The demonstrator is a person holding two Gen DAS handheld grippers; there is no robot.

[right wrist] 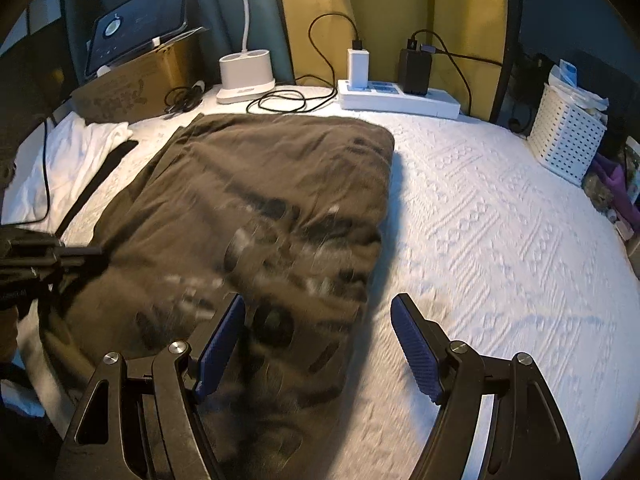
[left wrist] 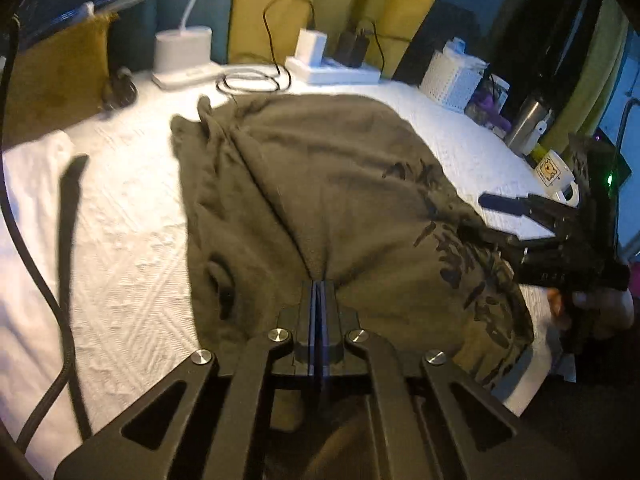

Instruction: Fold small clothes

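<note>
While the left gripper (left wrist: 319, 286) pinches the olive garment (left wrist: 320, 184) — the right gripper (right wrist: 318, 308) hovers agape.

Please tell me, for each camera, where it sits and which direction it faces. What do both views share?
Left wrist: sits behind the shut left claw, facing down across the olive garment it pinches; the right claw and a hand show.
Right wrist: sits behind the open right claw, over the garment's near edge; the left claw shows.
Shared: garment, white bedspread, power strip.
</note>
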